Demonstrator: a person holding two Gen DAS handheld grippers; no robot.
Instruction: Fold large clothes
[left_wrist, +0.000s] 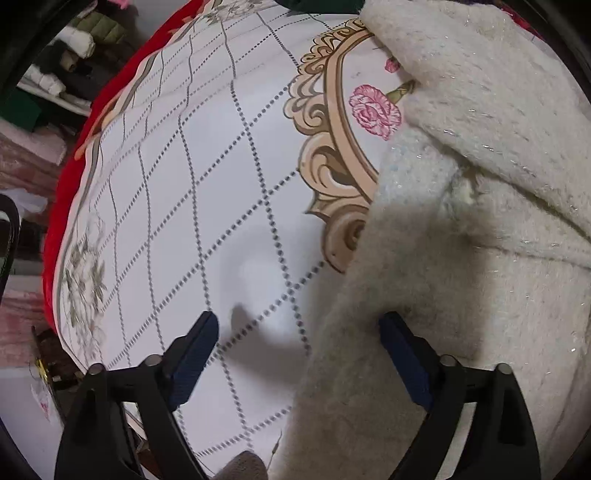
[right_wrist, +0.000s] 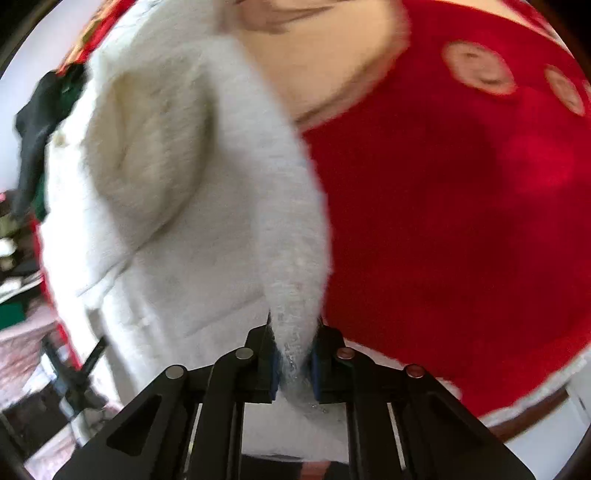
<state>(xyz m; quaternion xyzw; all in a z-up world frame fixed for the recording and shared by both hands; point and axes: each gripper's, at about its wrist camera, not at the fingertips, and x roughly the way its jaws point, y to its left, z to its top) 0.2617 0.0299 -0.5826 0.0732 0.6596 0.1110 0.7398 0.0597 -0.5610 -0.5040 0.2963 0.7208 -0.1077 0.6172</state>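
A large fluffy white sweater (left_wrist: 480, 229) lies on a bed with a white quilted cover (left_wrist: 207, 192) printed with a beige frame and pink flowers. My left gripper (left_wrist: 299, 343) is open just above the cover, its right finger at the sweater's left edge, holding nothing. In the right wrist view my right gripper (right_wrist: 293, 365) is shut on a bunched edge of the white sweater (right_wrist: 177, 206), which hangs and stretches away from the jaws over the red bedspread (right_wrist: 461, 221).
The bed's red border (left_wrist: 85, 122) runs along the left. Beyond it are stacked clothes and shelves (left_wrist: 66, 55). A dark green garment (right_wrist: 37, 125) lies at the sweater's far end. The floor shows at the lower right (right_wrist: 546, 443).
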